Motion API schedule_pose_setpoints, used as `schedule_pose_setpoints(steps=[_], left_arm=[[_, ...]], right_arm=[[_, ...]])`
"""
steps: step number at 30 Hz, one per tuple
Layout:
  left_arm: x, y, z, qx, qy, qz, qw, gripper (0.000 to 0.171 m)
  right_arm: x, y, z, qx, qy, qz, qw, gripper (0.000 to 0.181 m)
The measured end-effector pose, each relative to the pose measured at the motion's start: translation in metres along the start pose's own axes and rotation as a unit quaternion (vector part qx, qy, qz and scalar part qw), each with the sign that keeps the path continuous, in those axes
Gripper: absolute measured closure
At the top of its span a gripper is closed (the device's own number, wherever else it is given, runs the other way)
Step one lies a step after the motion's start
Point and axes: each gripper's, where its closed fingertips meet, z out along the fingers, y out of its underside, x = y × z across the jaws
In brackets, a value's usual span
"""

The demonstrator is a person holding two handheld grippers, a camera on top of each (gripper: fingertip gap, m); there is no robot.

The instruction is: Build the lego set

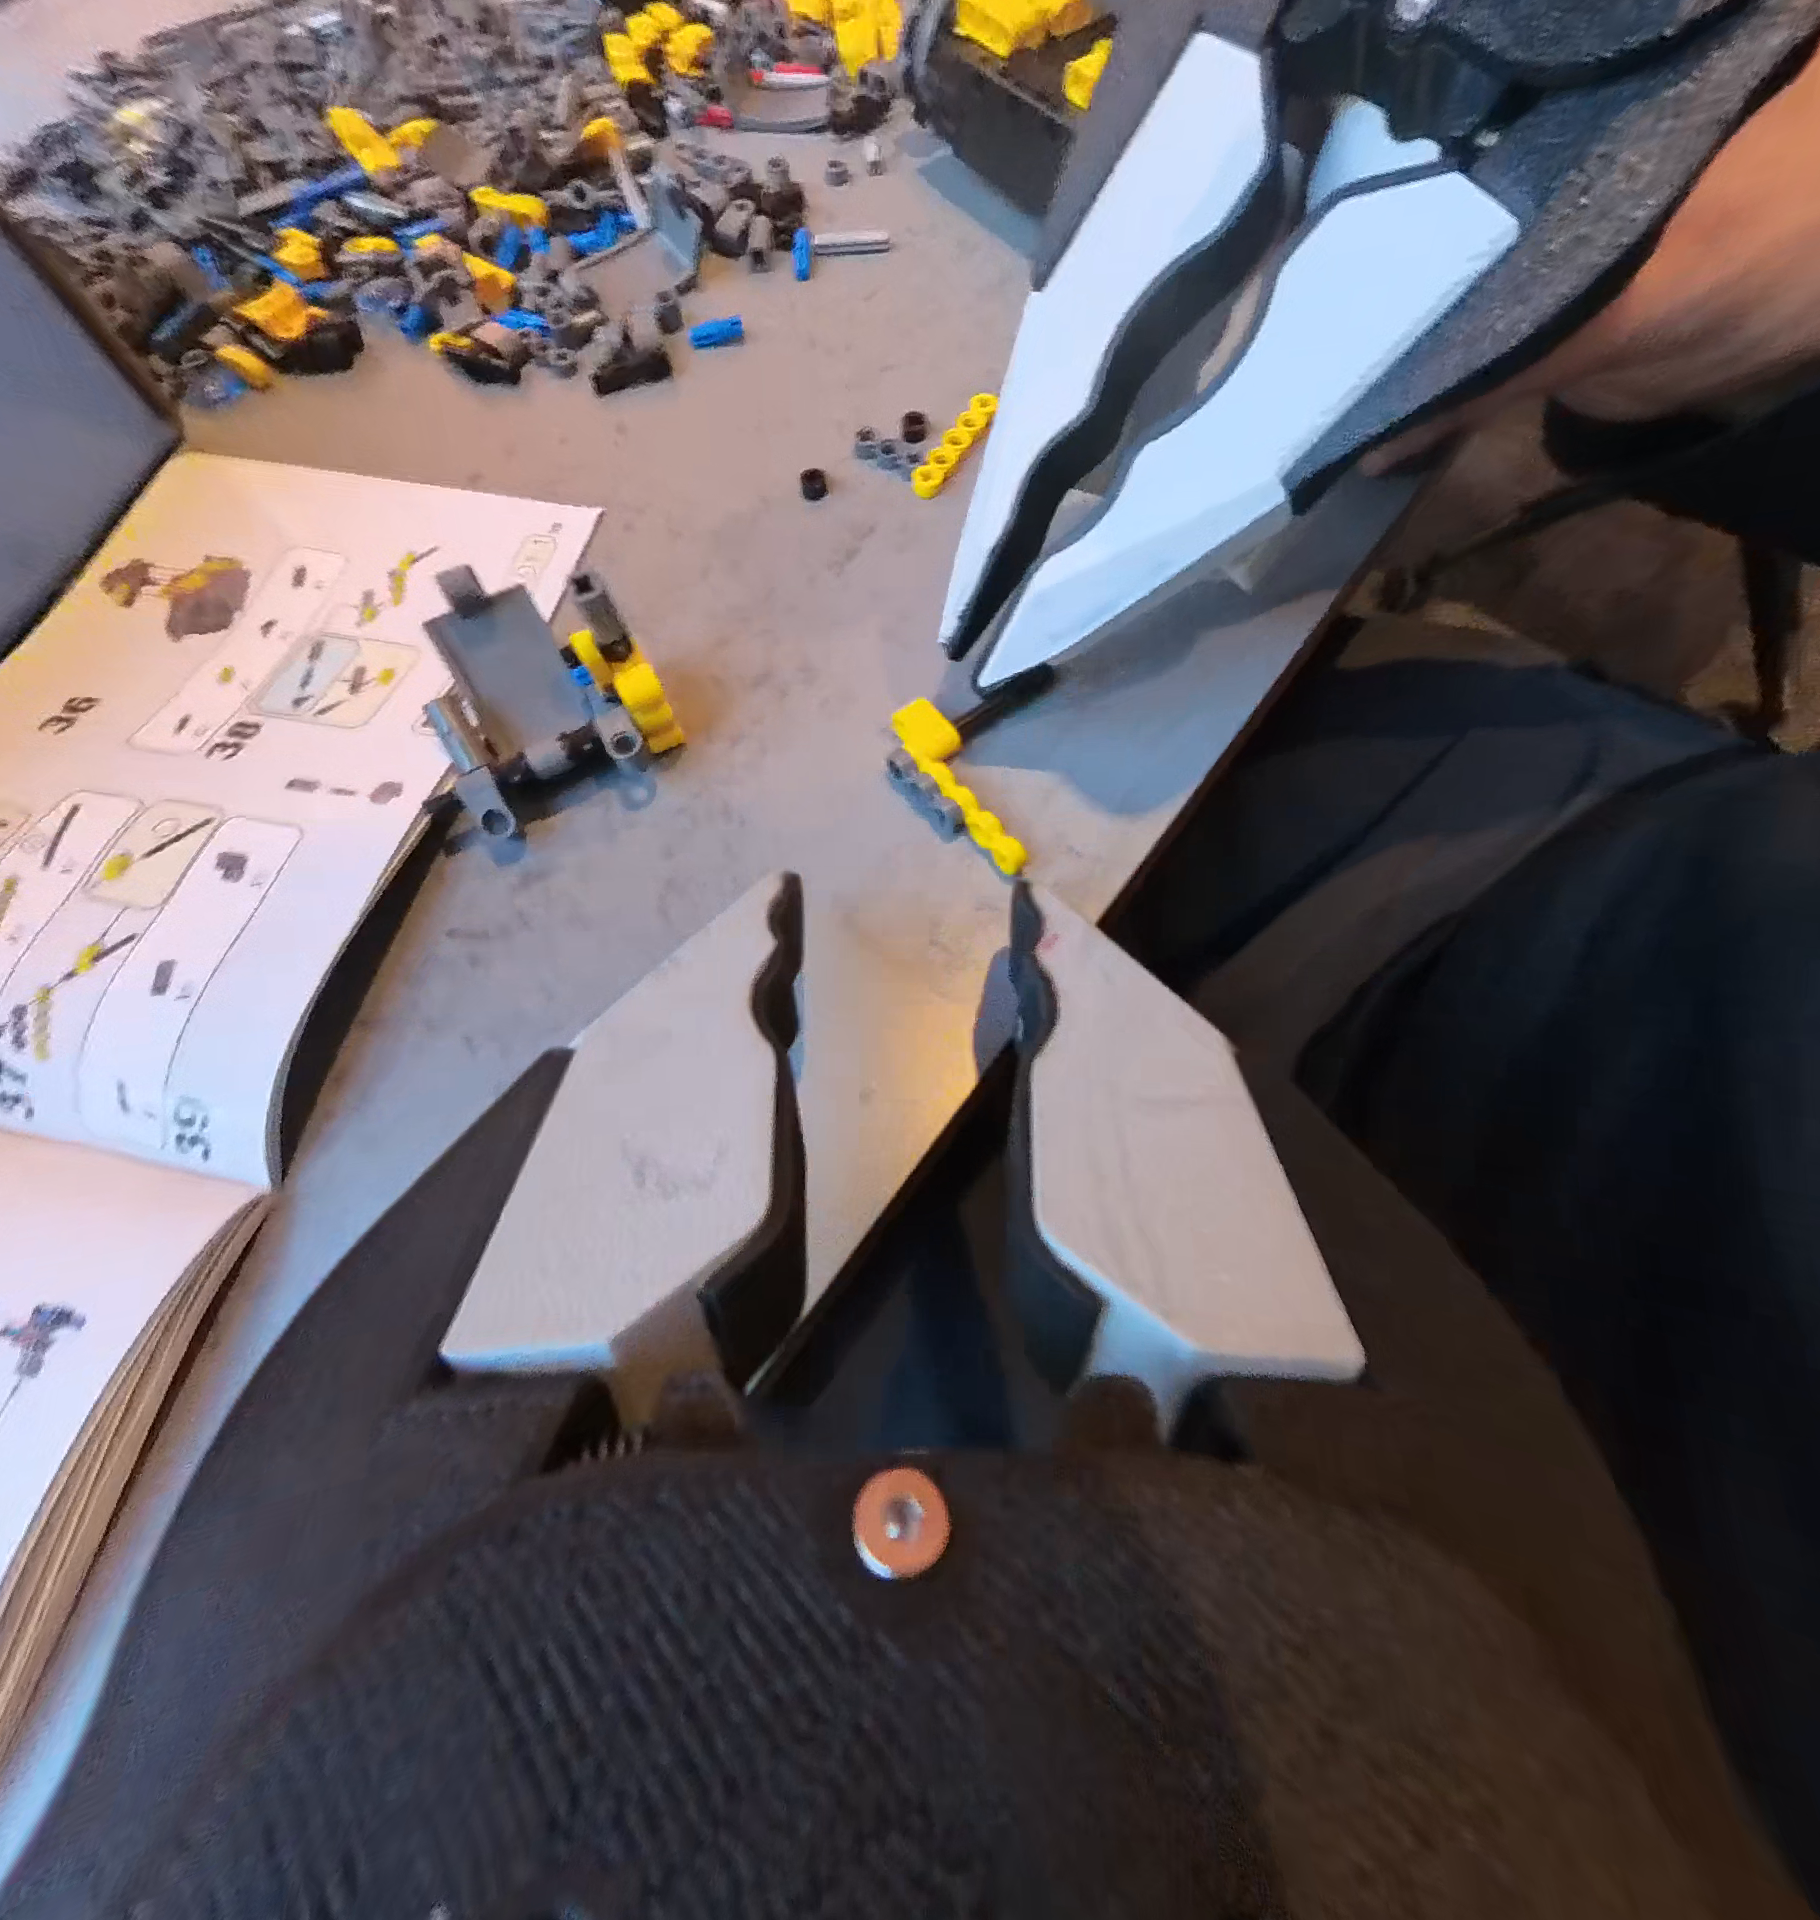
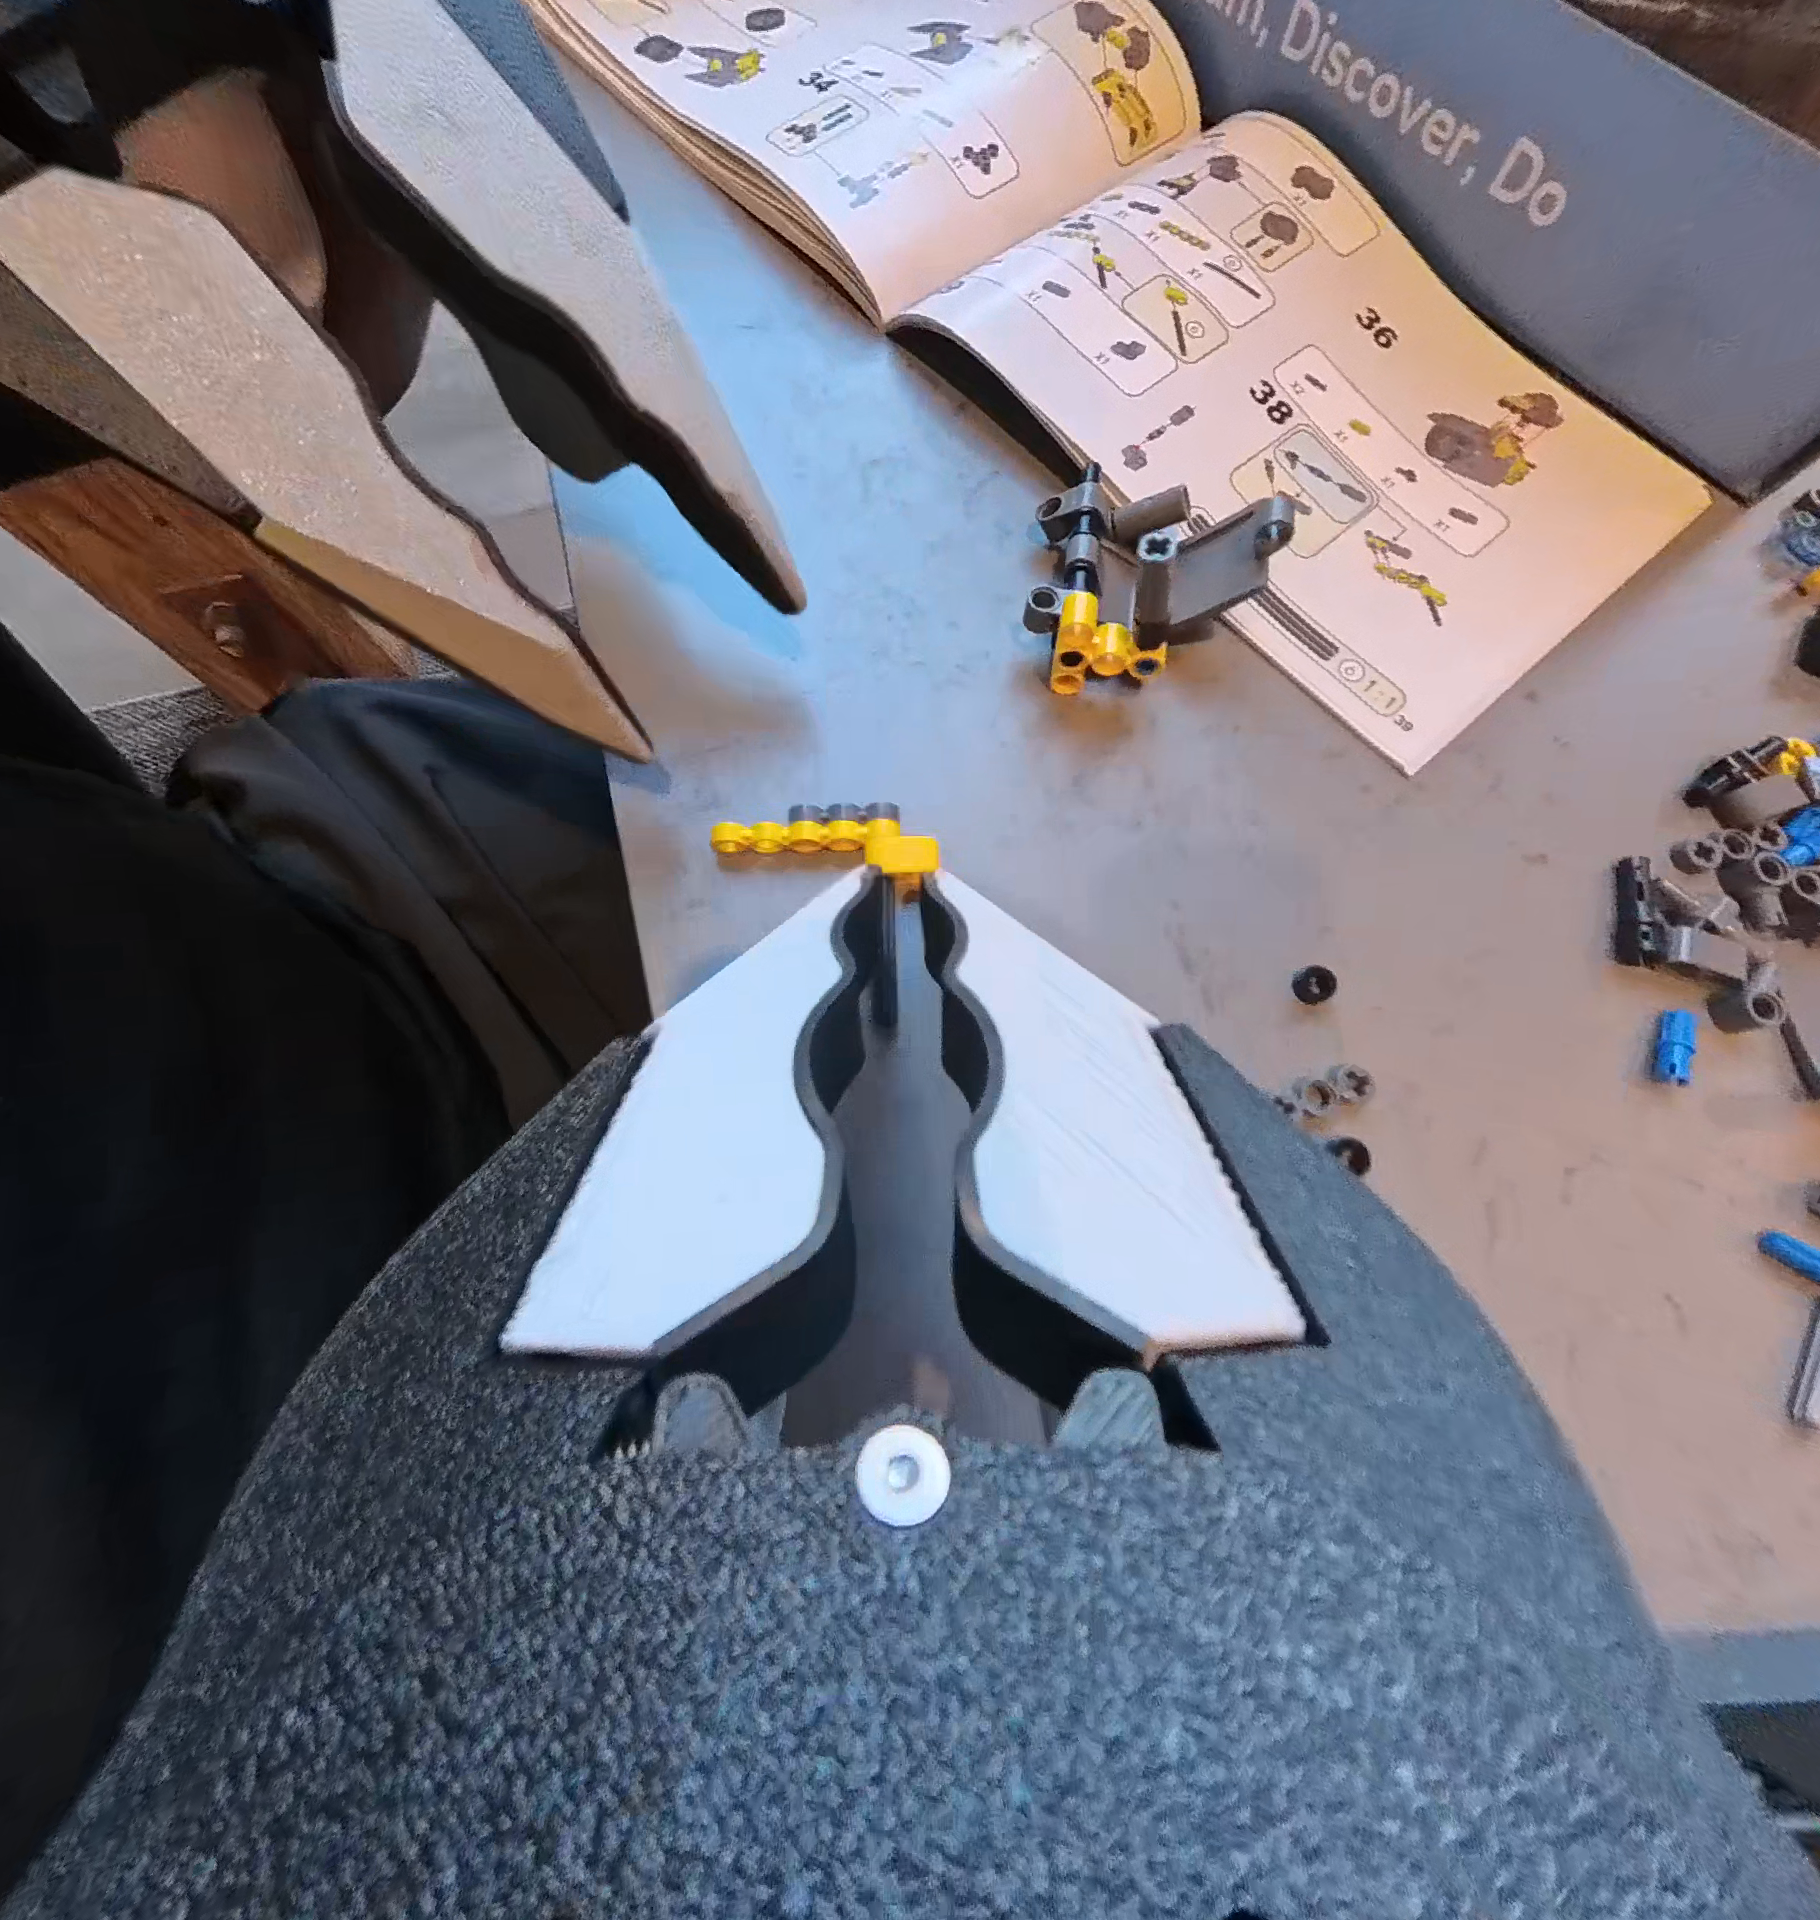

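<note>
Grey tabletop (image 2: 1145, 935) near its edge: right gripper (image 2: 898, 878) pinches a black axle (image 2: 885, 956) pointing toward its yellow-grey beam assembly (image 2: 823, 834), lying crosswise; left gripper (image 1: 901, 894) hovers beside it, parted and empty

Loose parts pile (image 1: 386, 208) at far table end motion-blurred, pieces indistinct. Black axle (image 2: 888, 961) partly hidden between right gripper (image 2: 901, 883) fingers. Open booklet (image 1: 158, 831) cut by left edge.
</note>
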Motion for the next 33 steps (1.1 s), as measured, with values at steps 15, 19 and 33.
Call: schedule_pose_setpoints(steps=[15, 19, 33], left_arm=[[0.005, -0.004, 0.038, -0.071, 0.016, 0.012, 0.997, 0.164], [0.001, -0.003, 0.035, -0.071, 0.083, -0.038, 0.993, 0.165], [0.013, -0.014, 0.029, -0.064, 0.260, -0.186, 0.945, 0.165]], right_arm=[[-0.014, 0.013, 0.007, -0.050, -0.021, 0.007, 0.999, 0.174], [-0.021, 0.005, -0.004, -0.006, -0.033, -0.045, 0.998, 0.145], [-0.034, 0.000, 0.001, -0.029, 0.017, -0.266, 0.963, 0.163]])
